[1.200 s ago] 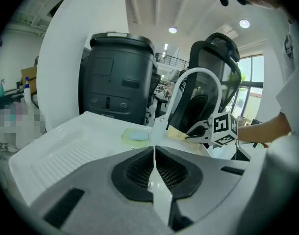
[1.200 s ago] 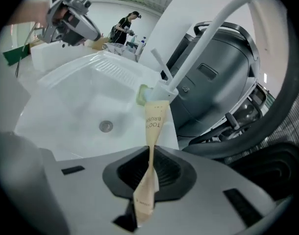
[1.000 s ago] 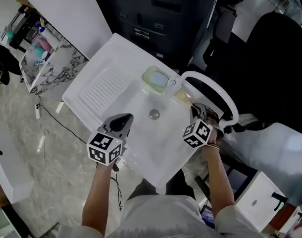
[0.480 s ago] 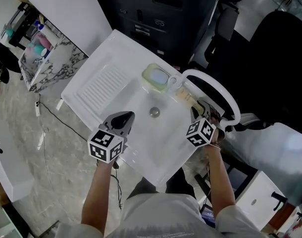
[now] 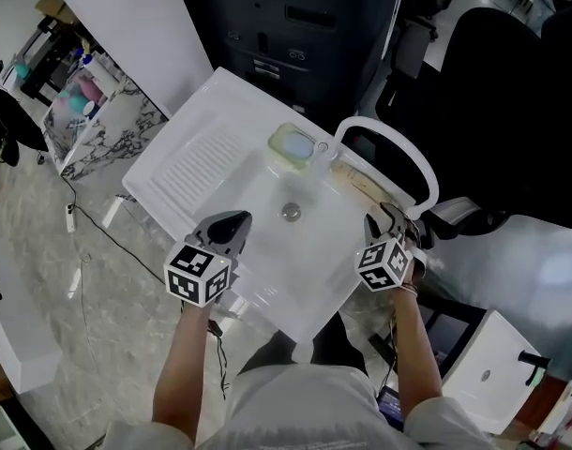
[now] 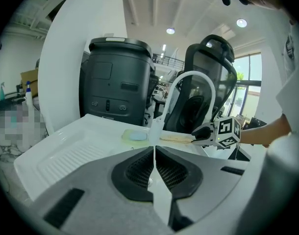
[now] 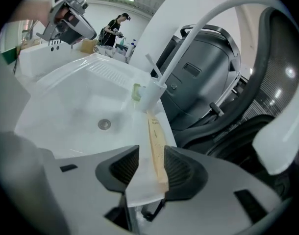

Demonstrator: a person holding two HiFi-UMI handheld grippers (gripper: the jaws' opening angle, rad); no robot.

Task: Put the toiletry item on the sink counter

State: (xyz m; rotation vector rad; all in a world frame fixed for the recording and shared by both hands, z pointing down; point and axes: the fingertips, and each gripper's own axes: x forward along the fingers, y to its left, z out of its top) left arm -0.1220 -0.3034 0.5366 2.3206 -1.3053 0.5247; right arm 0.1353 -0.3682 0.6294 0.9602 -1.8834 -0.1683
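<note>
The toiletry item (image 7: 157, 146), a long flat tan packet, lies on the white sink's right counter rim (image 7: 139, 187) and points at the faucet base. My right gripper (image 7: 148, 168) sits at its near end, jaws opening, with the packet between them and room on the left side. From the head view the packet (image 5: 359, 184) lies ahead of the right gripper (image 5: 382, 225). My left gripper (image 5: 228, 228) hovers over the basin's near left edge, shut and empty. The left gripper view shows its jaws (image 6: 154, 155) touching, and the packet (image 6: 176, 139) far off.
A tall white arched faucet (image 5: 384, 153) rises from the sink's right side. A pale green soap dish (image 5: 293, 147) with soap sits behind the drain (image 5: 291, 212). The ribbed drainboard (image 5: 197, 162) is at the left. Dark office chairs (image 5: 511, 111) stand beyond.
My right gripper's jaws have spread apart and it has drawn back a little toward the sink's near corner. The packet stays on the rim. The left gripper has barely moved.
</note>
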